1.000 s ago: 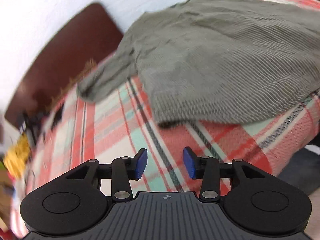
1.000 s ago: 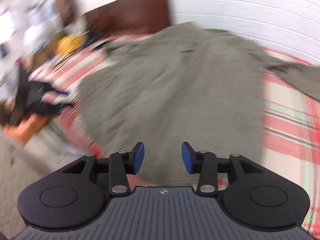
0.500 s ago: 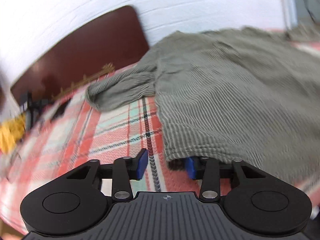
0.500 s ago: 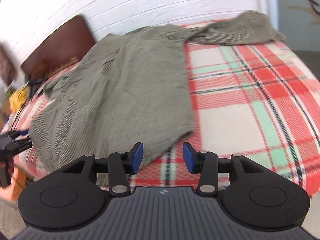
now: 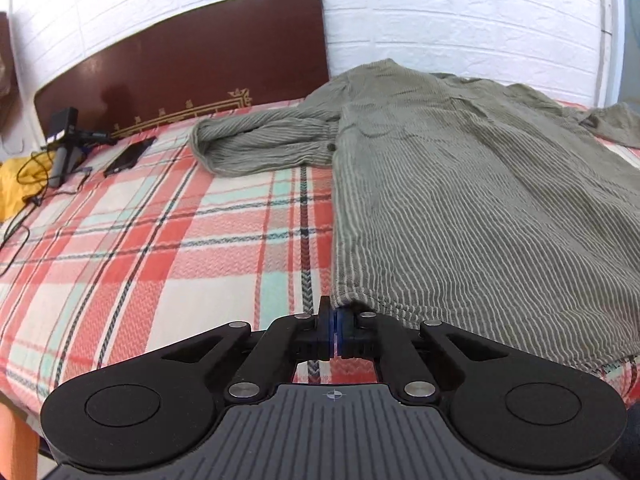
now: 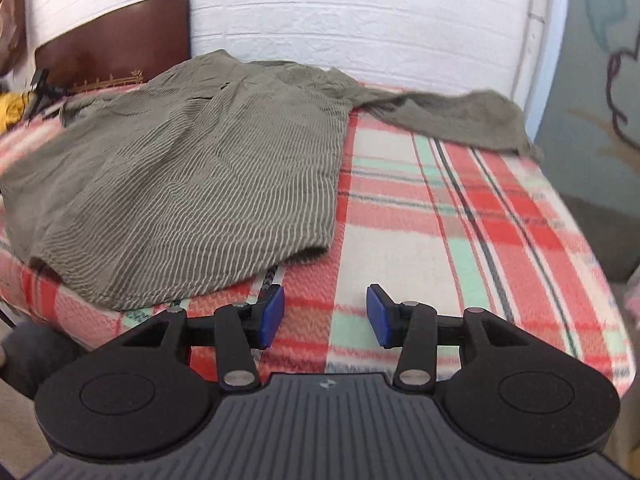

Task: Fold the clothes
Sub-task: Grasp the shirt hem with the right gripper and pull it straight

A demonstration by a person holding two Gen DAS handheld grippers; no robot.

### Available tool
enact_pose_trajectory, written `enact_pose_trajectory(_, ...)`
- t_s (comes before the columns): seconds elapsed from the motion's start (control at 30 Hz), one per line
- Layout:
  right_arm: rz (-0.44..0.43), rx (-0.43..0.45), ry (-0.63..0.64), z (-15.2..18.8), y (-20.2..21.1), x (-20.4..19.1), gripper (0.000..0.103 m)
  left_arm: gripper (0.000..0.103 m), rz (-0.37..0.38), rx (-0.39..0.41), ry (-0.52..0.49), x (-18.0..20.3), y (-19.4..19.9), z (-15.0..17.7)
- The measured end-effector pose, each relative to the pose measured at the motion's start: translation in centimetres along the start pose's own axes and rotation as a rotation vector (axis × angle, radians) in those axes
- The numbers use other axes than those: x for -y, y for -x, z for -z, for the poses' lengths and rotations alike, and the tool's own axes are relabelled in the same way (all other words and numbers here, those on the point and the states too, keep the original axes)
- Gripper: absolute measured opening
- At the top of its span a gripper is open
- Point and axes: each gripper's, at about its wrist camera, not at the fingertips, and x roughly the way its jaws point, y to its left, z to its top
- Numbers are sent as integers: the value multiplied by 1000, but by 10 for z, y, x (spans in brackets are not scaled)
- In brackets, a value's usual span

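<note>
Left wrist view shows what changed: half a second ago my left gripper [image 5: 333,320] had its jaws apart straddling the hem corner of the grey-green striped shirt [image 5: 460,200]; now they are together right at that corner. The cloth edge meets the pads, but I cannot tell for sure that fabric is pinched between them.

My right gripper [image 6: 325,316] has jaws apart, hovering over the plaid bedspread [image 6: 440,220] just beside the shirt's other hem corner, with no cloth between them. A second ago this view was a blur swinging across the shirt; now it has settled.

The shirt lies spread flat on the bed, collar toward the headboard [image 5: 180,52]. One sleeve [image 5: 260,148] is bunched out on the headboard side of the shirt, the other sleeve [image 6: 460,120] trails out on the opposite side.

I judge that one hem corner is taken and the other awaits a grip before the hem can be lifted.
</note>
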Motion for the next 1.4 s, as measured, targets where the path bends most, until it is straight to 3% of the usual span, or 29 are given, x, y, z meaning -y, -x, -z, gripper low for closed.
enact_pose_trajectory(0.27,7,86,-21,-9,-17,-1,44,0,-5,-11,-9,3,-4,0)
enact_pose_trajectory(0.33,-6,61,-37,-11,-21,-1,6,0,-3,-13,-4,2,-4,0)
enact_pose_trajectory(0.37,-7,61,-56,-12,-18,1,2,0,-3,-13,-4,2,-4,0)
enact_pose_trajectory(0.57,-14,59,-117,-15,11,9,2,0,7,-10,-7,2,1,3)
enact_pose_trajectory(0.7,-11,-10,-118,-4,2,10,2,0,12,-13,0,2,1,7)
enact_pose_trajectory(0.83,-14,-15,-112,1,-3,10,2,0,13,-11,-11,2,3,11)
enact_pose_trajectory(0.9,-17,-19,-99,0,-1,12,5,0,29,-14,-17,0,7,13)
enact_pose_trajectory(0.93,-12,-23,-89,0,1,14,9,20,43,-16,-12,-3,11,13)
enact_pose_trajectory(1.0,-1,-37,-69,1,5,19,26,30,68,-17,3,-10,20,13)
enact_pose_trajectory(1.07,10,-60,-49,1,11,28,27,49,93,-19,18,-17,30,13)
enact_pose_trajectory(1.17,20,-34,-138,-6,22,51,27,54,128,-10,59,-29,40,9)
enact_pose_trajectory(1.23,-2,19,-268,-14,25,67,30,57,146,24,137,-39,39,-1)
enact_pose_trajectory(1.3,-96,42,-398,-20,19,75,57,67,172,25,217,-45,26,-8)
enact_pose_trajectory(1.4,-200,22,-468,-24,1,70,59,70,212,-6,306,-49,2,-15)
